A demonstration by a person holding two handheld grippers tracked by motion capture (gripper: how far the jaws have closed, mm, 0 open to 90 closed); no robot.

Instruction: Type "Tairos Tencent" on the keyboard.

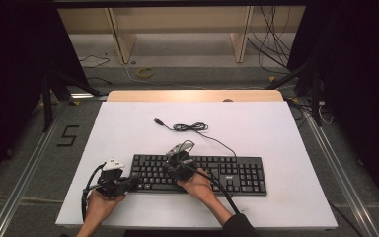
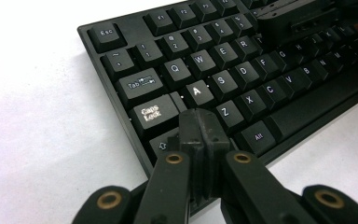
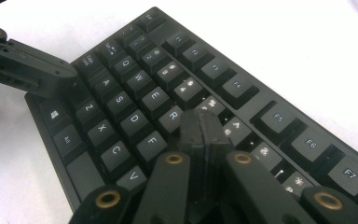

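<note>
Black keyboard (image 1: 200,174) lies across the near middle of the white counter (image 1: 128,128), its cable (image 1: 192,127) trailing toward the far side. Left tool (image 2: 200,122), jaws closed on nothing, sits at its left end by the Caps Lock and A keys. Right tool (image 3: 203,123), likewise closed and empty, is over the upper rows near R.
</note>
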